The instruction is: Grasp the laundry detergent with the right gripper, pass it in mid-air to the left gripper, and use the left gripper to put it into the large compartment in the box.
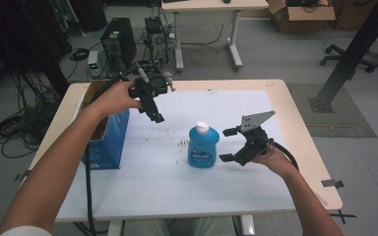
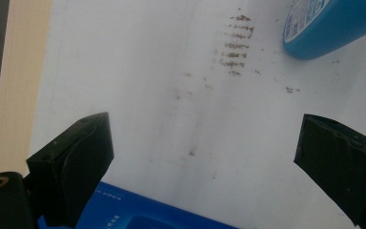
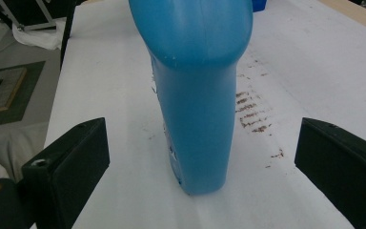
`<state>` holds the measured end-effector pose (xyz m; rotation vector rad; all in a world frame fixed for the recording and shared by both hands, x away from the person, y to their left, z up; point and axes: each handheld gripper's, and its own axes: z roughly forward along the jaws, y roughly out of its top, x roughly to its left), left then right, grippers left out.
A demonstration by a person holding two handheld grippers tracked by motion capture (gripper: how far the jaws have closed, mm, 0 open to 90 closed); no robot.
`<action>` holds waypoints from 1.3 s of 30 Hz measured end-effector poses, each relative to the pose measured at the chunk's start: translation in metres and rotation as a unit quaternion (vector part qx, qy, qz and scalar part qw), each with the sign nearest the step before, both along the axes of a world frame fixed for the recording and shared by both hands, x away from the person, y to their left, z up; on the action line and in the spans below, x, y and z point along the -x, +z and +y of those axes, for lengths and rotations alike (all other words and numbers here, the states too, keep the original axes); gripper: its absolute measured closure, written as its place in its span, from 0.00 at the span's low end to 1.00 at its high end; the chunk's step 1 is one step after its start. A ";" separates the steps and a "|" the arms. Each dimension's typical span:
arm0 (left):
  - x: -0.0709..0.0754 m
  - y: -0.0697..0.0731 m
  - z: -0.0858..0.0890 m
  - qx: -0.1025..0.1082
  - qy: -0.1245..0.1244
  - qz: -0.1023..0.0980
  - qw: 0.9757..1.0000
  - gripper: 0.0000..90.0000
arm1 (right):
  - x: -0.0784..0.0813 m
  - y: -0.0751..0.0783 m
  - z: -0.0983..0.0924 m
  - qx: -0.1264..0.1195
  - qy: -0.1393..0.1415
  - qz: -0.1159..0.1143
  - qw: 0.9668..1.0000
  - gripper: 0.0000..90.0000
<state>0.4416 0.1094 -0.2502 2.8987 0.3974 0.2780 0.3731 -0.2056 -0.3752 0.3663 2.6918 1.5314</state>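
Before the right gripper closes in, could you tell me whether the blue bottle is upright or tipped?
Upright: the blue bottle stands on its base on the white mat, white cap on top.

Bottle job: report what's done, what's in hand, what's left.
Done: nothing visibly; the bottle stands upright on the table, cap on, ungripped. In hand: the right gripper is open and lined up beside it, jaws either side in its own view. The left gripper hangs open above the box. Left: grasping and whatever follows.
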 end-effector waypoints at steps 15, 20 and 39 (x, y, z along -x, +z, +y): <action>-0.001 0.000 0.000 -0.001 0.000 0.003 1.000 0.07 | -0.003 -0.012 0.016 -0.011 0.004 -0.003 1.000 0.05; -0.001 0.000 0.001 0.000 0.000 0.002 1.000 0.07 | -0.005 -0.015 0.021 -0.019 0.006 -0.002 1.000 0.05; -0.001 -0.001 0.000 -0.001 0.001 0.003 1.000 0.07 | -0.007 -0.025 0.043 -0.040 0.012 -0.001 0.999 0.06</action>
